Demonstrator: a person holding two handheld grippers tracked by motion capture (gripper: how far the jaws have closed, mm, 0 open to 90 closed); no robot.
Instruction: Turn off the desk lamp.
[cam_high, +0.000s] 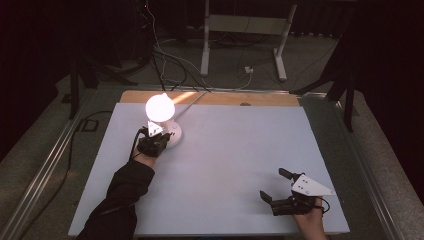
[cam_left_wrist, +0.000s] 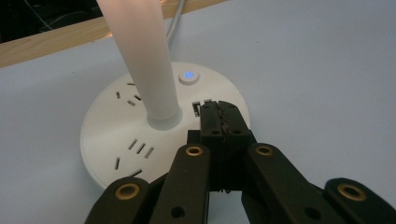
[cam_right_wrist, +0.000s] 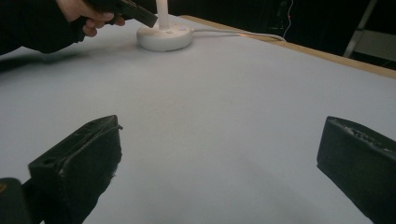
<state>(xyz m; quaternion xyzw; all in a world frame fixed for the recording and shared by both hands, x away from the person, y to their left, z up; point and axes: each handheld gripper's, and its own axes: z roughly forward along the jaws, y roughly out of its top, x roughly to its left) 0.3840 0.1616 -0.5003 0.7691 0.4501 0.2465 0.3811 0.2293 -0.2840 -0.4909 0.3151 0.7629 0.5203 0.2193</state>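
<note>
Since our left claw (cam_left_wrist: 220, 122) has its jaws pressed flat together with nothing between them, it's basically working as a poking finger right now. The tip sits on or just over the white round base (cam_left_wrist: 161, 126) of the desk lamp (cam_high: 161, 120), right beside a small slot in the base and a little short of the button (cam_left_wrist: 188, 75), which glows blue. The lamp stands at the far left of the table (cam_high: 225, 165), lit, its bulb head (cam_high: 160, 107) blazing above the claw.

Our right claw (cam_high: 278, 189) is well apart from all that, near the front right corner, jaws spread wide and holding nothing.

What could go wrong, as we see it: the tip is beside the button, not on it, so a press from here might land on the slot or the bare plastic and do nothing. Push at a slant and the light base might skid or tip, since nothing is bracing it. The cord (cam_right_wrist: 238, 34) running off the back could also tug it.

Views differ a lot here. Our left gripper view gives us the button, the socket slots (cam_left_wrist: 140, 149) and the white stem (cam_left_wrist: 144, 60) up close; the high view blows all that out in glare but shows where both hands sit. Our right gripper view catches the lamp base (cam_right_wrist: 164, 36) from the side, with the hand (cam_right_wrist: 88, 14) over it.
</note>
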